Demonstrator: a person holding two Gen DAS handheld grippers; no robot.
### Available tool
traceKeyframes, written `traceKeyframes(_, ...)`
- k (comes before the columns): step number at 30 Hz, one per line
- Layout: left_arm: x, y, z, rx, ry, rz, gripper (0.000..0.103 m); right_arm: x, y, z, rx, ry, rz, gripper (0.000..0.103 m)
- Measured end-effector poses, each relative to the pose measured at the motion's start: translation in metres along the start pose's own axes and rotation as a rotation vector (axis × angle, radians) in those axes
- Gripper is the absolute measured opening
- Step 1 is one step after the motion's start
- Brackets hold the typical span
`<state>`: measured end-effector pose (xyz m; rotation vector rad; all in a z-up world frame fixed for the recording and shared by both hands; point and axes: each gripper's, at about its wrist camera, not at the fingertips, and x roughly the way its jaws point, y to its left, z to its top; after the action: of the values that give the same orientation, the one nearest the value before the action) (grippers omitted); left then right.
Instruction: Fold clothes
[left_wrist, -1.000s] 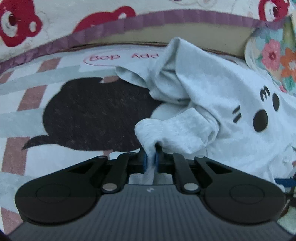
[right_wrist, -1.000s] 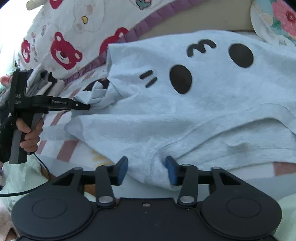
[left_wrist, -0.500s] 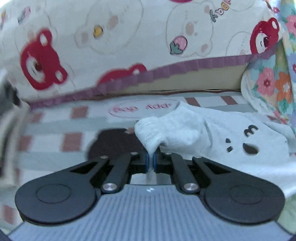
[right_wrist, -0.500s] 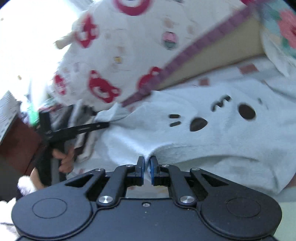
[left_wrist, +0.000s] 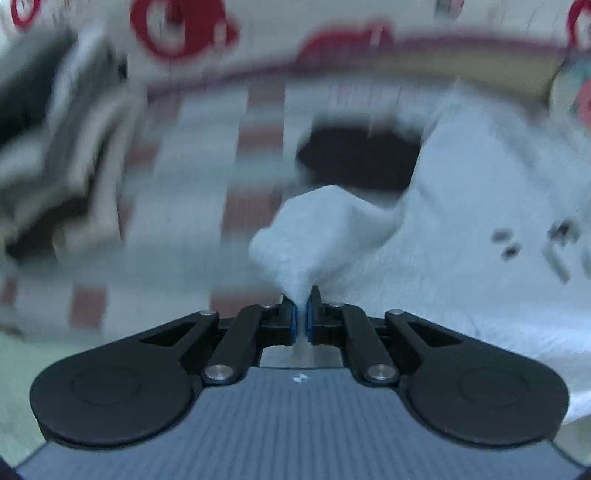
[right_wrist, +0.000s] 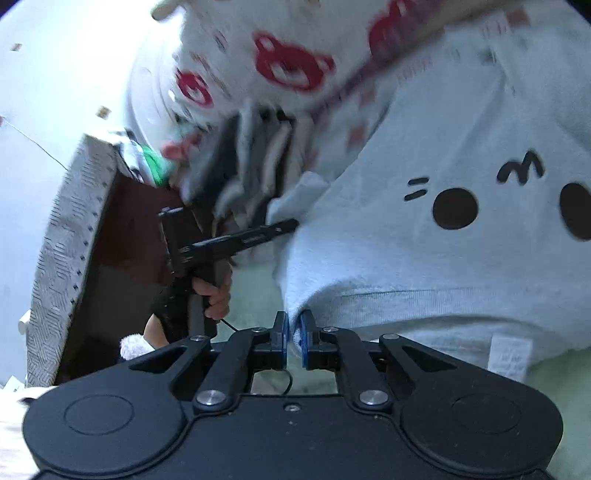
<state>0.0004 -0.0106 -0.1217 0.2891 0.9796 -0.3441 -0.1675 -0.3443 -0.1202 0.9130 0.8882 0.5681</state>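
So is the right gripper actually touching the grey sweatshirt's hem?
Touching. The right wrist view shows the right gripper with its jaws pinched on the hem of the grey sweatshirt.

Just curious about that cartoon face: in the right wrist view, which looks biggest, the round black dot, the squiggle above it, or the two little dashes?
Largest to smallest as they look here:
1. round black dot
2. squiggle
3. two dashes
All are printed on the sweatshirt.

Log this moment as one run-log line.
left gripper: shut on sweatshirt sleeve | right gripper: shut on sweatshirt hem | both: garment lifted | fold: not done
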Motion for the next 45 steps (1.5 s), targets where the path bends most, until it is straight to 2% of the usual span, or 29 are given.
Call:
traceKeyframes(1,0.014,-0.002,-0.009,0.011,0.044,0.02,0.006,0.005,-0.003,-0.003,0.005,0.02,-0.011,0.01)
traceKeyframes(2,0.027,-0.003,-0.018,0.021,0.084,0.04,0.011,0.011,-0.005,-0.006,0.011,0.04,-0.021,0.01)
traceKeyframes(4,0.03,-0.005,-0.024,0.017,0.085,0.079,0.016,0.02,-0.01,-0.013,0.022,0.077,-0.041,0.01)
traceKeyframes(7,0.015,-0.003,-0.013,-0.024,0.057,0.129,0.018,0.005,-0.004,-0.017,0.056,0.076,-0.003,0.014)
traceKeyframes(9,-0.004,-0.006,-0.006,-0.003,-0.001,0.214,0.02,-0.013,-0.005,-0.019,0.084,0.049,0.069,0.013)
traceKeyframes(10,-0.013,-0.008,-0.004,0.01,-0.03,0.253,0.022,-0.025,-0.005,-0.023,0.089,0.016,0.077,0.013)
traceKeyframes(11,-0.02,-0.008,0.0,0.012,-0.052,0.265,0.024,-0.038,-0.005,-0.027,0.09,-0.019,0.073,0.014)
traceKeyframes(12,-0.029,-0.009,0.004,0.004,-0.078,0.255,0.025,-0.052,-0.006,-0.031,0.073,-0.063,0.015,0.016)
traceKeyframes(13,-0.038,-0.012,0.006,-0.007,-0.102,0.226,0.027,-0.066,-0.006,-0.034,0.055,-0.107,-0.043,0.017)
traceKeyframes(14,-0.047,-0.017,0.008,-0.009,-0.121,0.178,0.029,-0.08,-0.007,-0.038,0.037,-0.151,-0.107,0.024)
traceKeyframes(15,-0.053,-0.024,0.009,-0.003,-0.138,0.107,0.031,-0.092,-0.009,-0.043,0.016,-0.19,-0.206,0.032)
traceKeyframes(16,-0.057,-0.034,0.009,0.007,-0.137,0.036,0.034,-0.102,-0.009,-0.048,-0.018,-0.219,-0.341,0.035)
traceKeyframes(19,-0.06,-0.076,0.007,0.066,-0.121,-0.212,0.042,-0.109,-0.014,-0.064,-0.139,-0.206,-0.668,0.036)
traceKeyframes(21,-0.055,-0.108,0.002,0.12,-0.092,-0.342,0.043,-0.104,-0.024,-0.07,-0.178,-0.161,-0.771,0.036)
traceKeyframes(22,-0.052,-0.125,-0.001,0.149,-0.078,-0.405,0.043,-0.099,-0.028,-0.073,-0.188,-0.143,-0.792,0.036)
traceKeyframes(25,-0.048,-0.181,-0.013,0.288,-0.059,-0.492,0.045,-0.09,-0.035,-0.077,-0.189,-0.163,-0.761,0.04)
traceKeyframes(26,-0.046,-0.194,-0.015,0.318,-0.057,-0.509,0.046,-0.086,-0.038,-0.075,-0.182,-0.177,-0.738,0.048)
traceKeyframes(28,-0.039,-0.212,-0.019,0.351,-0.039,-0.545,0.047,-0.079,-0.043,-0.071,-0.187,-0.205,-0.706,0.056)
traceKeyframes(31,-0.035,-0.228,-0.023,0.382,-0.019,-0.573,0.047,-0.062,-0.056,-0.058,-0.185,-0.232,-0.734,0.058)
traceKeyframes(34,-0.037,-0.238,-0.024,0.433,-0.035,-0.571,0.05,-0.064,-0.078,-0.039,-0.016,-0.233,-0.703,0.058)
traceKeyframes(35,-0.04,-0.24,-0.026,0.448,-0.045,-0.576,0.052,-0.069,-0.083,-0.034,0.04,-0.264,-0.656,0.053)
traceKeyframes(36,-0.04,-0.241,-0.027,0.456,-0.044,-0.587,0.052,-0.074,-0.087,-0.03,0.089,-0.292,-0.614,0.039)
traceKeyframes(39,-0.042,-0.245,-0.031,0.48,-0.042,-0.619,0.053,-0.081,-0.091,-0.017,0.121,-0.335,-0.574,0.019)
traceKeyframes(41,-0.039,-0.249,-0.033,0.503,-0.046,-0.602,0.053,-0.08,-0.089,-0.009,0.1,-0.328,-0.58,0.018)
traceKeyframes(45,-0.027,-0.252,-0.039,0.534,-0.028,-0.506,0.054,-0.078,-0.085,0.002,0.065,-0.311,-0.606,0.019)
